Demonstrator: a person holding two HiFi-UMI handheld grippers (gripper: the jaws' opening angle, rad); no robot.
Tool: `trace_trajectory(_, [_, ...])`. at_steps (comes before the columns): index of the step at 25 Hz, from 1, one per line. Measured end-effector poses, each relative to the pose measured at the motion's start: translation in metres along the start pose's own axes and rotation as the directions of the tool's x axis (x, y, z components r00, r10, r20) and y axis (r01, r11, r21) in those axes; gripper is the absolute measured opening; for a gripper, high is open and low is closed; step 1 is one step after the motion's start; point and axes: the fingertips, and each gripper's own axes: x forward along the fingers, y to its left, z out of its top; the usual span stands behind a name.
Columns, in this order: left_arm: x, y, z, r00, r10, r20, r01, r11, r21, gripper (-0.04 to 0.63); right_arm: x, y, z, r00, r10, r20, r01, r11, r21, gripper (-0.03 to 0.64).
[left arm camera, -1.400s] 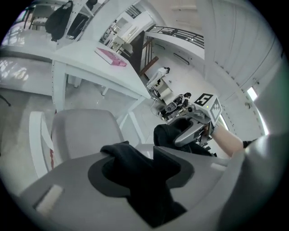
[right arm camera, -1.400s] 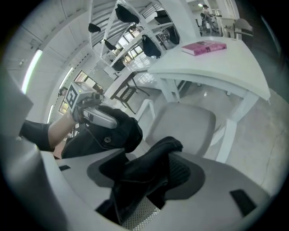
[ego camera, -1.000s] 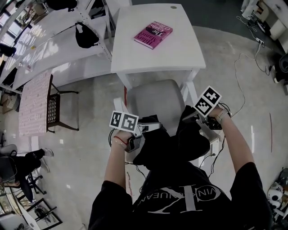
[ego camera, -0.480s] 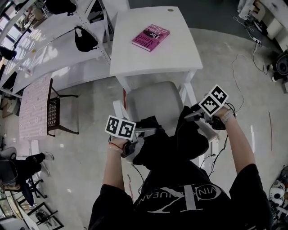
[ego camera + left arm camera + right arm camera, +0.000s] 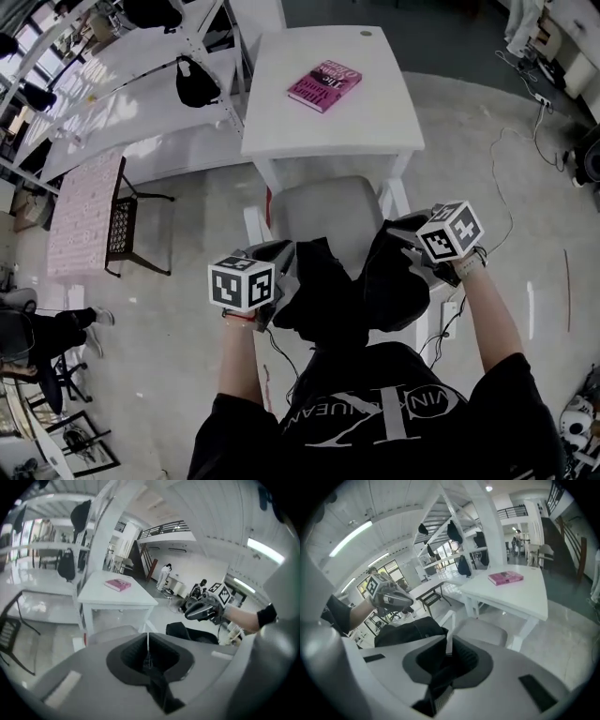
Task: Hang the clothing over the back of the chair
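The left gripper [image 5: 147,641] and right gripper [image 5: 448,645] are grey, each with a black-and-white marker cube [image 5: 241,284] behind its jaws. The person wears a black shirt [image 5: 375,427] with pale lettering and a dark wristband [image 5: 267,615].

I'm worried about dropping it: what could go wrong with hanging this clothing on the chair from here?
The left gripper and right gripper have just closed on only thin pinches of the black clothing, so it may slip free. It hangs bunched between them, so it might land crumpled or slide onto the chair seat.
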Motion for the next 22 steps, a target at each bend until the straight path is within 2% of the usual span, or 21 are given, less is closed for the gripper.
trace_trajectory(3, [-0.014, -0.007, -0.001, 0.993, 0.112, 0.035, -0.115, 0.987, 0.114, 0.012, -0.006, 0.014, 0.008, 0.996, 0.004, 0.093, -0.002, 1.0, -0.023, 0.04])
trace_trajectory(5, [-0.021, -0.017, 0.0, 0.987, 0.141, 0.078, -0.15, 0.98, 0.129, 0.011, -0.012, 0.023, 0.01, 0.989, 0.009, 0.147, -0.004, 0.999, -0.036, 0.035])
trace_trajectory(10, [-0.032, -0.046, 0.007, 0.969, 0.147, 0.2, -0.17, 0.98, 0.101, 0.011, -0.031, 0.043, 0.012, 0.963, 0.024, 0.269, -0.009, 0.998, -0.057, 0.029])
trace_trajectory(15, [-0.036, -0.068, 0.007, 0.935, 0.178, 0.308, -0.205, 0.977, 0.057, 0.011, -0.045, 0.059, 0.006, 0.933, 0.014, 0.36, 0.02, 0.996, -0.09, 0.026])
trace_trajectory(22, [-0.042, -0.099, -0.004, 0.904, 0.218, 0.367, -0.236, 0.972, 0.005, 0.011, -0.072, 0.075, -0.006, 0.901, 0.0, 0.434, 0.05, 0.994, -0.102, 0.026])
